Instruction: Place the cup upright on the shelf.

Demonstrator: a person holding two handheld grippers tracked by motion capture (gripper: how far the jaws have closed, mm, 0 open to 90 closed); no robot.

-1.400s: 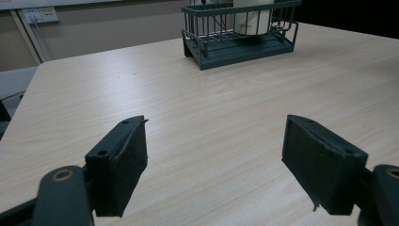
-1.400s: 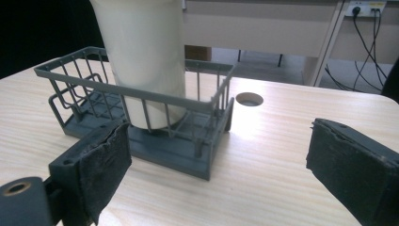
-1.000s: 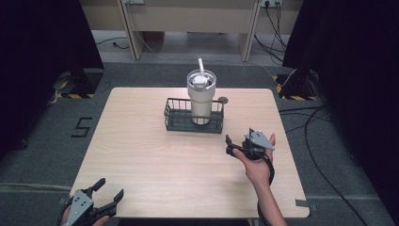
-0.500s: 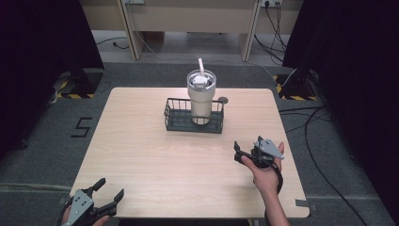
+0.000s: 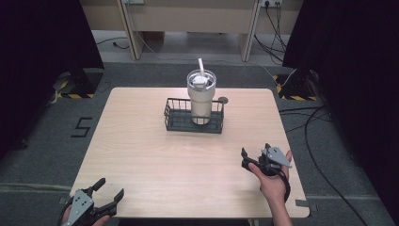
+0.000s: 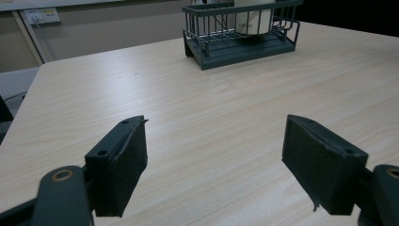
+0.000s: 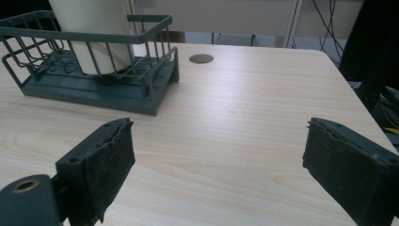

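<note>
A cream tumbler [image 5: 201, 96] with a clear lid and a white straw [image 5: 201, 66] stands upright in the right half of a dark wire basket [image 5: 179, 123] at the table's far middle. My right gripper [image 5: 255, 149] is held open over the near right of the table, well short of the basket, jaws empty. In the right gripper view, the right gripper [image 7: 219, 129] faces the basket [image 7: 155, 89] and tumbler [image 7: 94, 37] at upper left. My left gripper [image 5: 111, 187] hangs open at the near left edge. From the left gripper [image 6: 215, 127], the basket [image 6: 207, 52] lies far ahead.
The light wooden table [image 5: 141, 150] has a round cable hole [image 5: 222, 100] just behind the basket's right end. Cables trail on the grey floor [image 5: 320, 127] to the right. Dark curtains flank both sides, and a desk frame stands behind.
My right gripper has drawn back from near the basket toward the near right edge of the table, staying open. The left gripper, basket and tumbler have not moved.
</note>
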